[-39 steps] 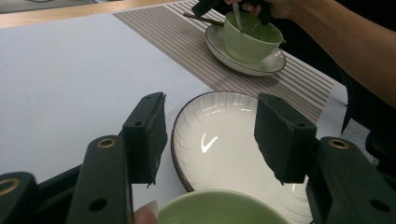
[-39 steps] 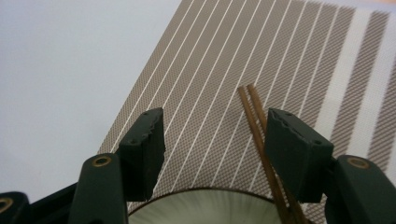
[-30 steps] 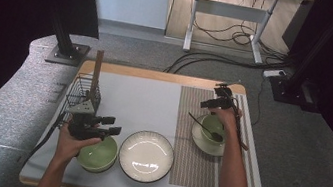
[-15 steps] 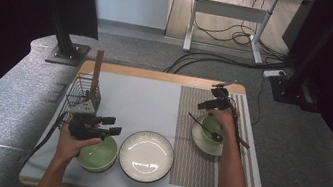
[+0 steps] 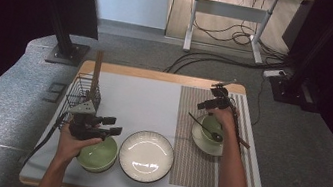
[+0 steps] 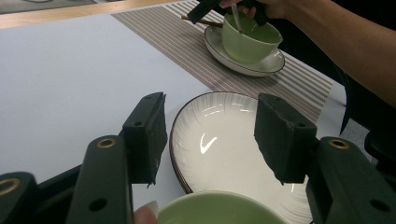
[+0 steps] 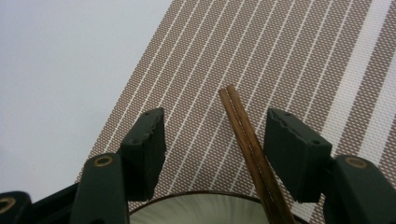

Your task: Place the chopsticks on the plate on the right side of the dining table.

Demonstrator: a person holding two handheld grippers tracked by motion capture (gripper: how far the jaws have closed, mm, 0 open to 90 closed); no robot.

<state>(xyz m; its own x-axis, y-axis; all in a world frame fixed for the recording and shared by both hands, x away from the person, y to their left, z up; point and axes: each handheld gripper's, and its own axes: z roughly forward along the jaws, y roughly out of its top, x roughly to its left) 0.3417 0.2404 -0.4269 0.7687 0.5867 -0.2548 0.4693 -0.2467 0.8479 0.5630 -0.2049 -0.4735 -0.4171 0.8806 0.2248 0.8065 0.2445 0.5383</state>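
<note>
Wooden chopsticks (image 7: 243, 135) lie between the right tool's (image 7: 212, 149) spread jaws.

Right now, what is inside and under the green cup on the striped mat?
The green cup sits on a white saucer, with a spoon leaning inside. The right hand hides the cup's far rim; its bottom cannot be seen.

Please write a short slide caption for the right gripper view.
Open right claw hovers around brown wooden chopsticks above a striped placemat.
</note>
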